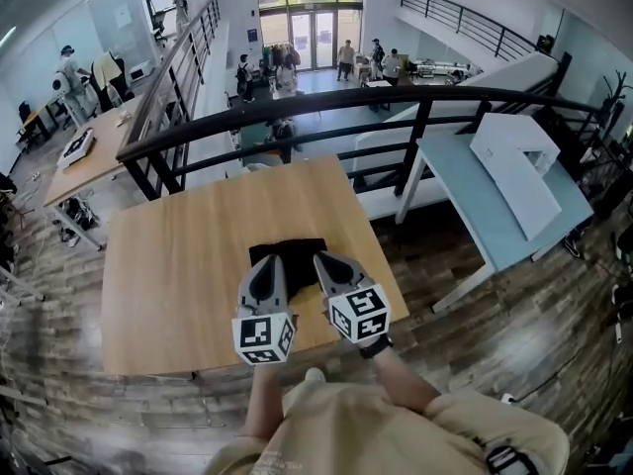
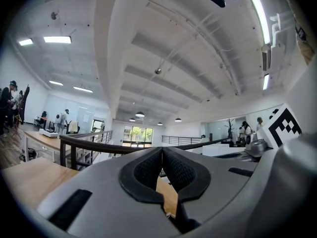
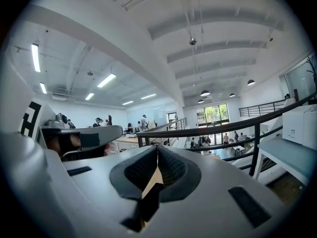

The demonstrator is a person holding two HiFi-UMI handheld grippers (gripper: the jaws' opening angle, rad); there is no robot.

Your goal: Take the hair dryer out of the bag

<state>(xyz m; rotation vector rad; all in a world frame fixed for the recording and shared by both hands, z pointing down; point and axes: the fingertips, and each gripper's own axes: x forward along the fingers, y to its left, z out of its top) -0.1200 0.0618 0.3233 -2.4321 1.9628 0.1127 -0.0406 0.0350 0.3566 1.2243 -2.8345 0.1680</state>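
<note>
Two closed claws (image 1: 271, 259) (image 1: 322, 256) lie at bag's (image 1: 295, 246) near edge.

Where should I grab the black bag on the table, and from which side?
Probably its near edge, from the person's side: the black bag lies flat on the table just ahead of the shut left tool and right tool. Its opening cannot be made out.

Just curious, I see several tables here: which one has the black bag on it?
The wooden table directly before the person holds the black bag; the pale blue table to its right carries a white box instead.
</note>
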